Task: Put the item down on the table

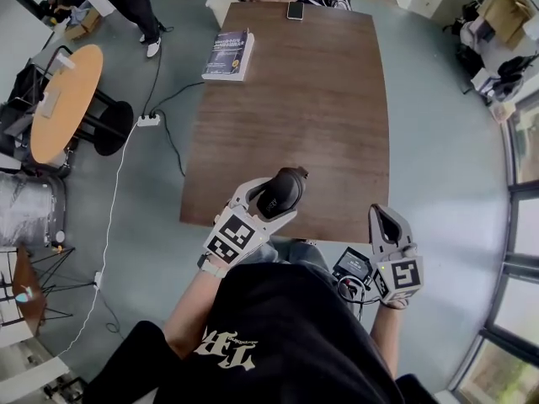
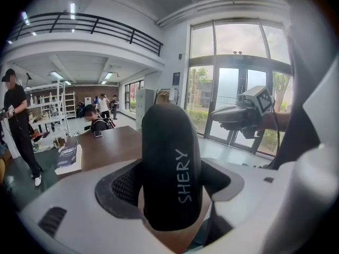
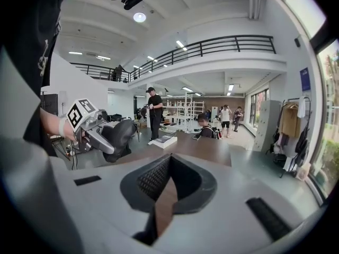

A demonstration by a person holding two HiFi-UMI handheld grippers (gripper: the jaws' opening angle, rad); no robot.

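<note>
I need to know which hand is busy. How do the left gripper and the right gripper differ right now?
The left gripper is shut on a black case; the right gripper is shut on nothing. The left gripper points diagonally across the table; the right gripper points straight ahead. Both are grey, carry a marker cube and are held near the table's near edge.

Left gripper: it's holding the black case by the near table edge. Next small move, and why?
Probably ease the left gripper forward and down until the black case rests on the table. Its jaws are clamped on the case, which hangs over the table's near edge and seems clear of the surface. The wood just ahead is bare. The right gripper is shut, empty and off to the side.
</note>
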